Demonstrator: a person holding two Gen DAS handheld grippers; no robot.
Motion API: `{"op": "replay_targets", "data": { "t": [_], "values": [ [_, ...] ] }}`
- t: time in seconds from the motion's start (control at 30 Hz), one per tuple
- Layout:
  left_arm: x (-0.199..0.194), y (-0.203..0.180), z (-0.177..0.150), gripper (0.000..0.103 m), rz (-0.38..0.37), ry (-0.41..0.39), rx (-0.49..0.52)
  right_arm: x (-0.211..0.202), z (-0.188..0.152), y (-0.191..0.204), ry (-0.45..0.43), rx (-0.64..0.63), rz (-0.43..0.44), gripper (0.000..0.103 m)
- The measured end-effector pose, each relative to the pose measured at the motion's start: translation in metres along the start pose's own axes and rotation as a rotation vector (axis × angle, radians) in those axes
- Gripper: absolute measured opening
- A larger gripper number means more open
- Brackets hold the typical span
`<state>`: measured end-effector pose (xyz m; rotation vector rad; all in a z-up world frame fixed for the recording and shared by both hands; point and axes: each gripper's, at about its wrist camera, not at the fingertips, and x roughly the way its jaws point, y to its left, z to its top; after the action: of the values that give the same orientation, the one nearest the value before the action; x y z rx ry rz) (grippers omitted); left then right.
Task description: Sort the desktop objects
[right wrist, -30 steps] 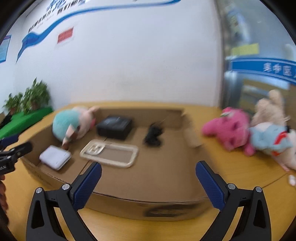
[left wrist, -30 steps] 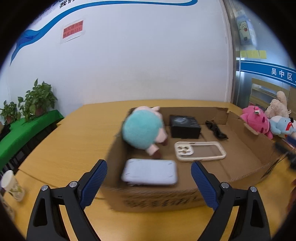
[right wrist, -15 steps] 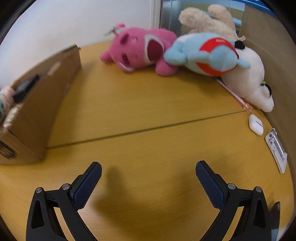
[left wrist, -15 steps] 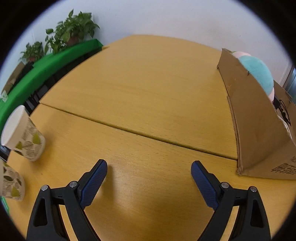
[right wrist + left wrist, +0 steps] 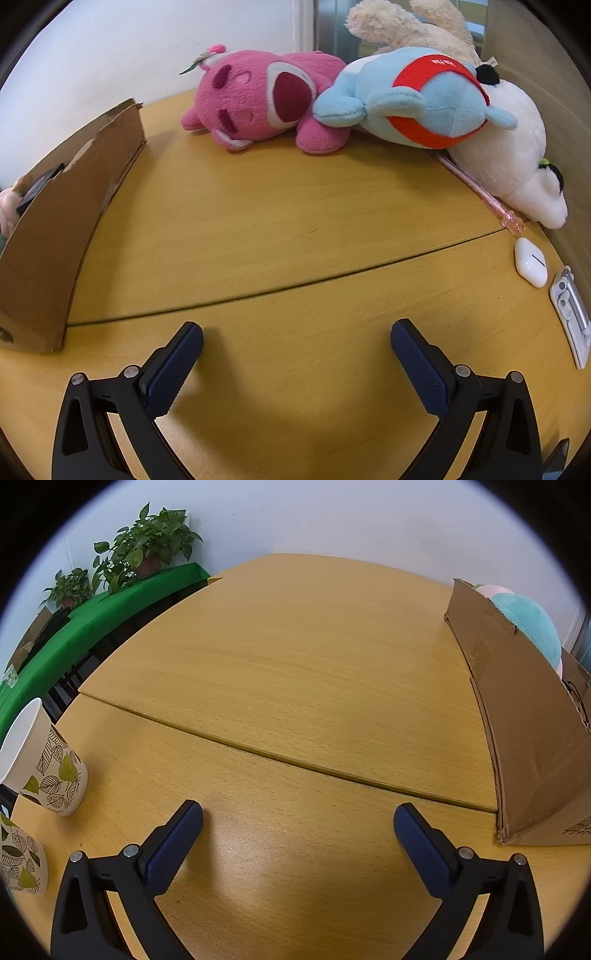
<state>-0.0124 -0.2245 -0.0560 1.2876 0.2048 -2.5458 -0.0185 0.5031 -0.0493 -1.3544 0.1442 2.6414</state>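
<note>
Left gripper (image 5: 298,818), jaws opening over bare table (image 5: 295,672), nothing between them; cardboard box (image 5: 524,716) stands well to its right, its contents hidden but for a teal plush (image 5: 532,627). Right gripper (image 5: 296,336), jaws wide and empty; pink plush (image 5: 258,99), blue plush (image 5: 417,99), white plush (image 5: 517,158) and earbud case (image 5: 530,261) lie beyond it. Paper cups (image 5: 44,768) stand left.

Looks like an office or meeting rm to me; big wooden table (image 5: 295,657), potted plants (image 5: 147,546) on a green-covered bench (image 5: 92,620), plain white wall (image 5: 332,517).
</note>
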Motion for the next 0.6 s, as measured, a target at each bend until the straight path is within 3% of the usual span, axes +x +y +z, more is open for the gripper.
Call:
{"op": "replay_targets", "data": {
  "t": [0.23, 0.6],
  "values": [
    [0.0029, 0.0079, 0.0031, 0.103, -0.046, -0.001, 0.059, -0.0008, 0.0001, -0.0005, 0.0, 0.006, -0.005, 0.103],
    [0.0034, 0.0076, 0.0026, 0.103, -0.048, -0.001, 0.061, -0.0017, 0.0004, 0.0004, 0.001, 0.006, -0.006, 0.103]
  ]
}}
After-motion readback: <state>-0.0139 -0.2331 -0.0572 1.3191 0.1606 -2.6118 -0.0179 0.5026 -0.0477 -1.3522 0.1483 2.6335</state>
